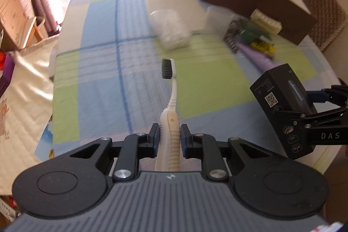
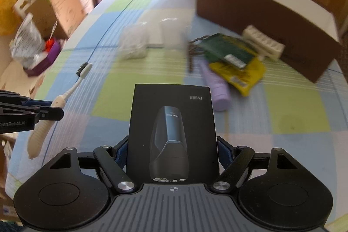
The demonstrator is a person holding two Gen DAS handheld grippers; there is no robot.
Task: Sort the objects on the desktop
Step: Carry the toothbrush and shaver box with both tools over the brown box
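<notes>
my left gripper (image 1: pixel 170 134) has its jaws clamped on the thick ribbed handle of a white toothbrush (image 1: pixel 171 88), which runs straight out ahead between them, its dark bristles facing left, lifted above the checked table (image 1: pixel 104 84). from my right wrist view the same toothbrush (image 2: pixel 65 97) slants up past the left gripper (image 2: pixel 46 111) at the left edge, the handle end hanging below the jaws.

further out on the table, blurred, sits a clear plastic bag (image 1: pixel 171 30), and to its right a heap: a green packet (image 2: pixel 226 49) over a yellow packet (image 2: pixel 241 73), a lilac tube (image 2: pixel 217 88) poking toward me, and a white tray (image 2: pixel 263 42) against a brown box (image 2: pixel 261 8).

my right gripper (image 2: pixel 173 153) has its jaws closed on the sides of a black shaver box (image 2: pixel 173 121), held upright between them and off the table. in the left wrist view that box (image 1: pixel 280 101) tilts at the right edge, just beside the lilac tube's end.
</notes>
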